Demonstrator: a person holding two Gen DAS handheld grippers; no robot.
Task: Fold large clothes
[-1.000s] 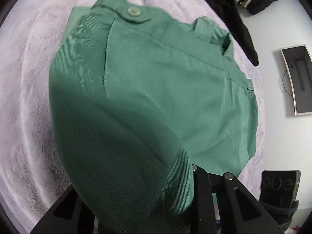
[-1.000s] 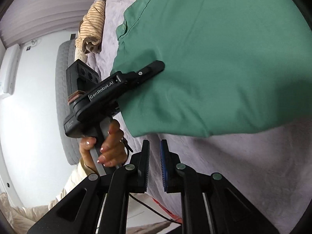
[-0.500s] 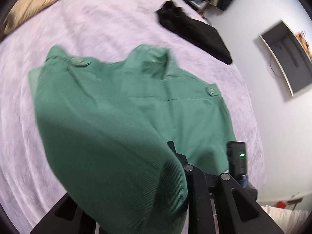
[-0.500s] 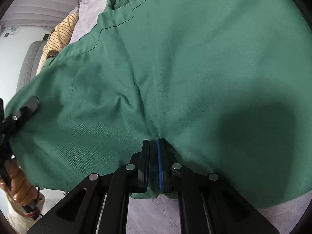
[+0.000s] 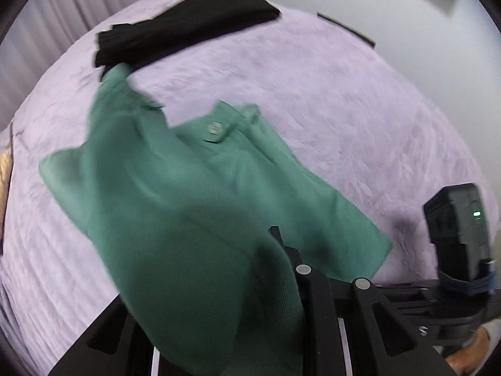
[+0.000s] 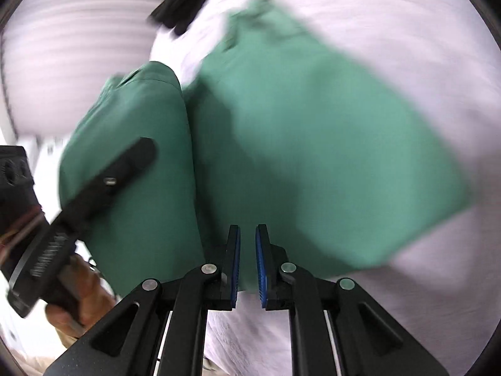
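Observation:
A green buttoned garment [image 5: 188,188] lies on the lilac bed cover [image 5: 344,109], one part lifted and draped over my left gripper [image 5: 260,244]. That gripper is shut on the green cloth, and its left finger is hidden under the fabric. In the right wrist view the left gripper [image 6: 137,156] holds a hanging fold beside the flat part of the green garment [image 6: 313,156]. My right gripper [image 6: 247,235] is at the garment's near edge. Its jaws are opening, and the blue pads [image 6: 261,266] stand apart without pressing the cloth.
A folded black garment [image 5: 188,31] lies at the bed's far side, close to the green collar. A tan striped cloth [image 5: 4,172] peeks in at the left edge. A hand [image 6: 78,297] grips the left tool. White wall lies beyond the bed.
The left gripper swung across and up, carrying its green fold over the garment. The right gripper, empty a second ago, closed on the cloth edge half a second ago; its pads now stand apart.

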